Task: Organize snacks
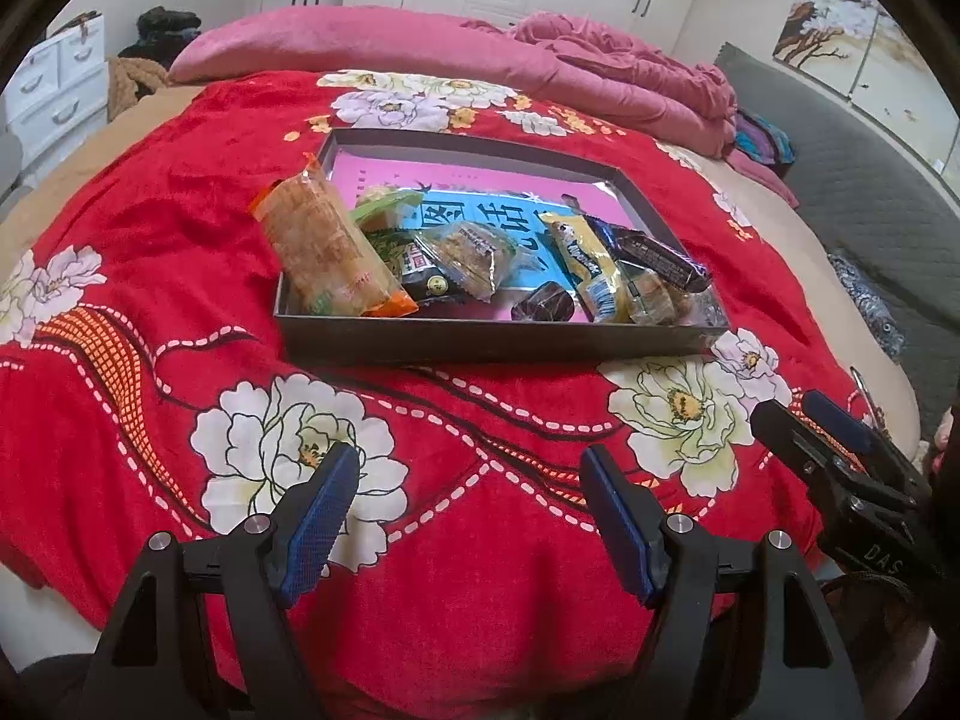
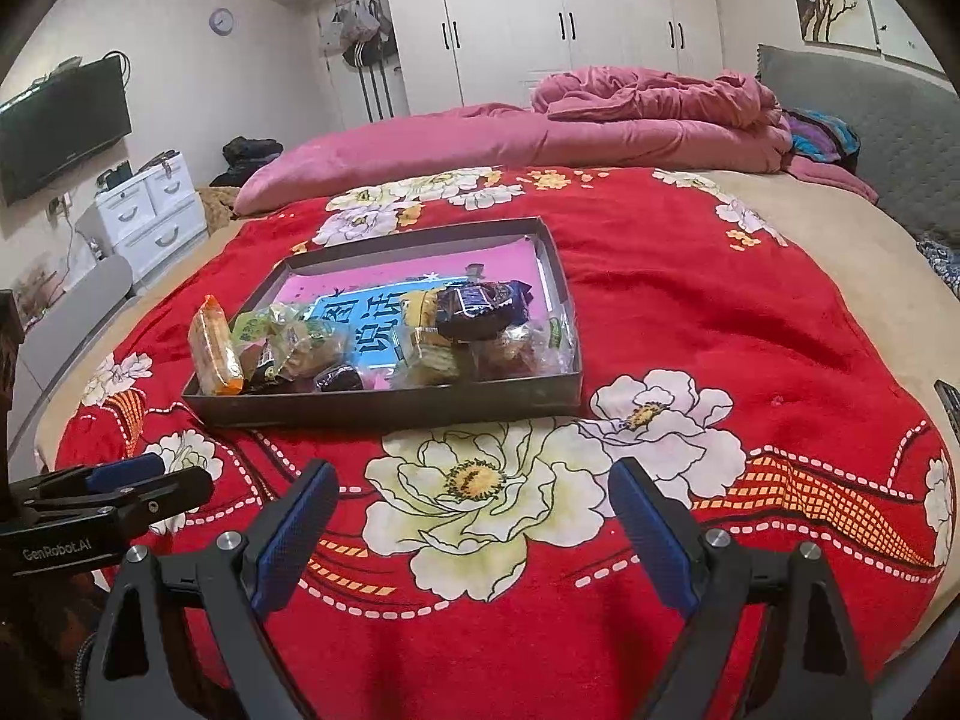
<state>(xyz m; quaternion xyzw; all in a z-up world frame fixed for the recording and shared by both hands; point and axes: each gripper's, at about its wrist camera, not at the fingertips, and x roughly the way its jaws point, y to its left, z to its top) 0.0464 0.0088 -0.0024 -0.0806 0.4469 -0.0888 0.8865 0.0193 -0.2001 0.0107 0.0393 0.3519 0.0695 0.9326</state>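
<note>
A shallow dark box point(image 1: 492, 341) point(image 2: 384, 405) lies on the red flowered blanket and holds several wrapped snacks. An orange-ended cracker pack point(image 1: 327, 246) point(image 2: 213, 348) leans on its left wall. A yellow pack point(image 1: 585, 267) and dark wrapped cakes point(image 1: 660, 258) point(image 2: 480, 306) lie at its right. My left gripper point(image 1: 471, 516) is open and empty, well in front of the box. My right gripper point(image 2: 474, 525) is open and empty, in front of the box too; it also shows at the right of the left wrist view point(image 1: 810, 420).
The red blanket point(image 2: 690, 312) covers a round bed. A pink duvet point(image 2: 600, 126) is bunched at the far side. White drawers point(image 2: 156, 216) and a wall TV point(image 2: 60, 126) stand at the left. A grey headboard point(image 2: 870, 120) is at the right.
</note>
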